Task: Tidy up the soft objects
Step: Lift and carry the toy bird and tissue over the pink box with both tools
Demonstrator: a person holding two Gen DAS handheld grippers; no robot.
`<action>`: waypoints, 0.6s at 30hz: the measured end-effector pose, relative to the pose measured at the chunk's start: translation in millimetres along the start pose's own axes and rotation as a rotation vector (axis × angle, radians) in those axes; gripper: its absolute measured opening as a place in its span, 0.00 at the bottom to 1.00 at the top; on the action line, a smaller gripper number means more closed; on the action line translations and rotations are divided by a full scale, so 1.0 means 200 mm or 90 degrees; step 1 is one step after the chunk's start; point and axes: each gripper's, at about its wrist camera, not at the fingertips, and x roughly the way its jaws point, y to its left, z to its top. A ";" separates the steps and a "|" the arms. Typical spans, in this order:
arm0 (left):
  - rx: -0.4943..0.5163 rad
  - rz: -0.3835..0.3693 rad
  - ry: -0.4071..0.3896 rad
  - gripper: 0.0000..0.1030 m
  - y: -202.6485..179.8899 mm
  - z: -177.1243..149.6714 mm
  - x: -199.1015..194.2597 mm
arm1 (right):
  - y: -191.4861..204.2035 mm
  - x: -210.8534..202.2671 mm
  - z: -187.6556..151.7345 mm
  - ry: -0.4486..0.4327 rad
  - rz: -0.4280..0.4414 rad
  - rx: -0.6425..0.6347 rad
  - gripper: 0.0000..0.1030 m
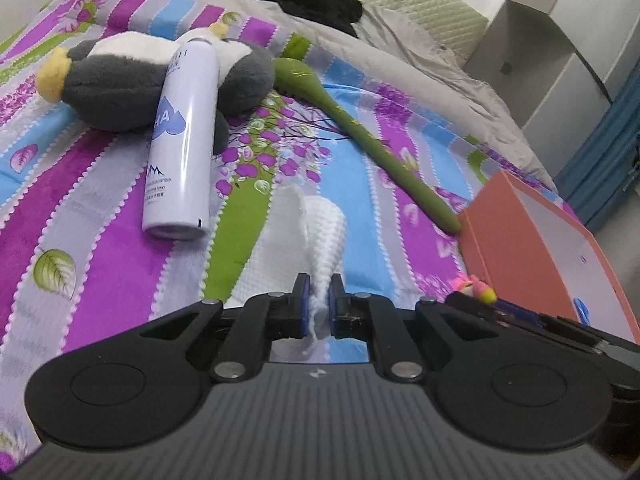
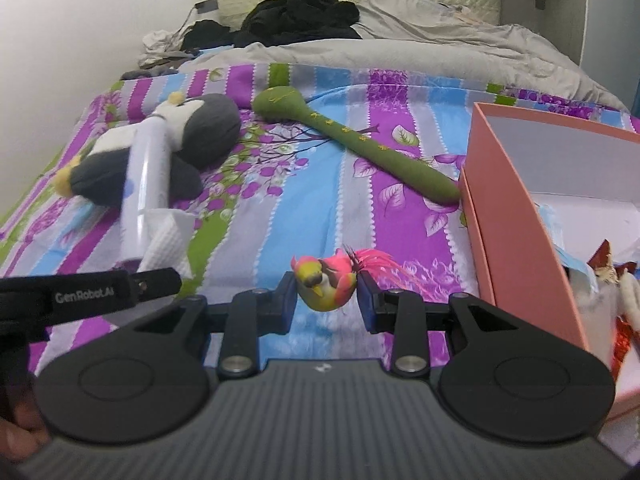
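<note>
White cloth (image 1: 316, 236) pinched in left hand-held gripper (image 1: 319, 304) low over bedspread (image 1: 100, 200), toy bird (image 2: 326, 284) clamped in right hand-held gripper (image 2: 326, 300)

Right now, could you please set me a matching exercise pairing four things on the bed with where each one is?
Things:
1. White cloth
2. Toy bird
3. Spray can
4. Green plush stick

Places:
A. Lying across the penguin
B. Pinched in the left gripper
C. On the bedspread, its tip by the pink box
D. Held in the right gripper

Pairs: 1-B, 2-D, 3-A, 4-C
</note>
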 end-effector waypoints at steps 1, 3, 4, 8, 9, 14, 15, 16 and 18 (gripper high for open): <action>0.003 -0.002 0.001 0.11 -0.01 -0.01 -0.03 | 0.00 -0.02 -0.01 0.001 0.006 0.000 0.34; 0.008 -0.004 0.001 0.11 -0.02 -0.04 -0.07 | 0.00 -0.06 -0.03 0.004 0.013 0.000 0.34; 0.009 -0.005 0.001 0.11 -0.03 -0.04 -0.10 | 0.00 -0.08 -0.03 0.004 0.015 0.000 0.34; 0.004 -0.017 0.001 0.11 -0.05 -0.04 -0.17 | -0.01 -0.15 -0.04 0.004 0.026 0.003 0.34; 0.006 -0.022 0.000 0.11 -0.06 -0.04 -0.19 | -0.01 -0.18 -0.04 0.002 0.028 0.003 0.34; 0.017 -0.037 -0.016 0.11 -0.18 0.04 -0.29 | -0.04 -0.30 0.03 -0.021 0.038 0.004 0.34; 0.019 -0.045 -0.021 0.11 -0.21 0.06 -0.31 | -0.05 -0.32 0.05 -0.027 0.039 0.005 0.34; 0.023 -0.053 -0.026 0.11 -0.24 0.08 -0.33 | -0.06 -0.35 0.07 -0.033 0.038 0.006 0.34; 0.032 -0.069 -0.033 0.11 -0.31 0.13 -0.36 | -0.09 -0.40 0.11 -0.045 0.038 0.008 0.34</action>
